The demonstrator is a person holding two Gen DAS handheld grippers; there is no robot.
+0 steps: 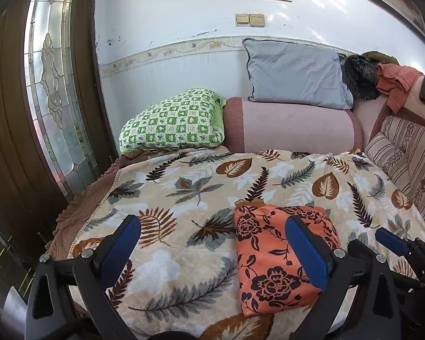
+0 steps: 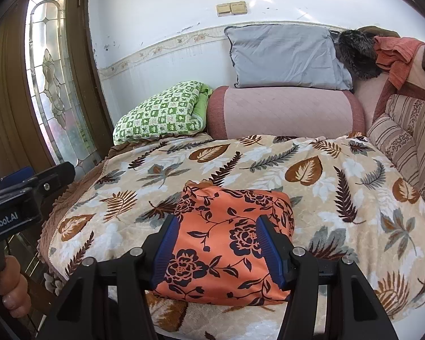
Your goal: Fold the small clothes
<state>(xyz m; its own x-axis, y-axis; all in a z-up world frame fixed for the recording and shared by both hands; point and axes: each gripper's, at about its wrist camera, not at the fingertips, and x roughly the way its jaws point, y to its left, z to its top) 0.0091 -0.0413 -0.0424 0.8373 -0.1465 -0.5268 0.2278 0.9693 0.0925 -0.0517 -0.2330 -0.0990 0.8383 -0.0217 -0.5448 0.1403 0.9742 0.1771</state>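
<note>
One folded orange floral garment (image 2: 229, 243) lies near my leaf-print blanket's (image 1: 184, 192) front edge, both my grippers, left (image 1: 212, 243) and right (image 2: 216, 250), gaping wide and empty.

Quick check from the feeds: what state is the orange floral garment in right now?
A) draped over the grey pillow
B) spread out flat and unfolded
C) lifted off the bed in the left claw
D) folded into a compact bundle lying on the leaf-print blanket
D: the orange floral garment lies as a compact folded bundle on the leaf-print blanket, with both the left claw and the right claw open and gripping nothing.
</note>
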